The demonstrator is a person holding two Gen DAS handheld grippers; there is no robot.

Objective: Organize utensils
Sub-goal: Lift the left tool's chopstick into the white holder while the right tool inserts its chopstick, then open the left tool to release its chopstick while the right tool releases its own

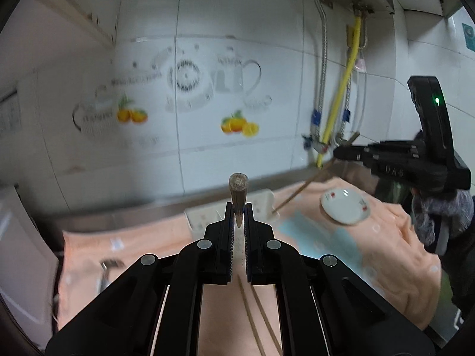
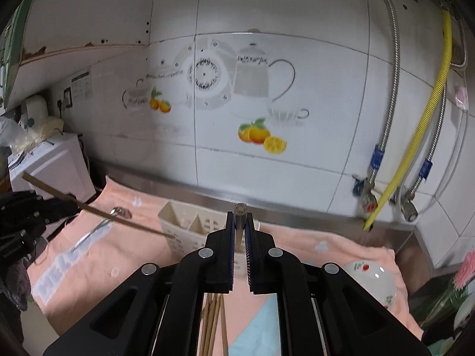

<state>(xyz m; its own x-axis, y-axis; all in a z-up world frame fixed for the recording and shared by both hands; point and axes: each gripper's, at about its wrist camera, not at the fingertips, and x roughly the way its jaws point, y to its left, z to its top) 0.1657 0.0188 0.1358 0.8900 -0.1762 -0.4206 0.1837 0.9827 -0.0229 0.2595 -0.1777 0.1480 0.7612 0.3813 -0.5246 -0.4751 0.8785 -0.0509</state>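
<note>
Grippers both pinch a thin brown wooden chopstick: left gripper (image 1: 239, 213), right gripper (image 2: 240, 222). Only the right view's lower centre shows the cream slotted plastic utensil holder (image 2: 190, 231) clearly, with a metal spoon (image 2: 98, 228), I think, lower left on the pink towel (image 2: 142, 264).

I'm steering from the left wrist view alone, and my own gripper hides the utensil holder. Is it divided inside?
Observer: Yes. The utensil holder shows a partition between compartments.
Operator: Where does my chopstick end?
Observer: The chopstick has its tip at the holder's left front wall; I cannot tell whether it is inside.
Operator: Are more left to sort?
Observer: A bundle of chopsticks lies on the pink towel below the right gripper.
</note>
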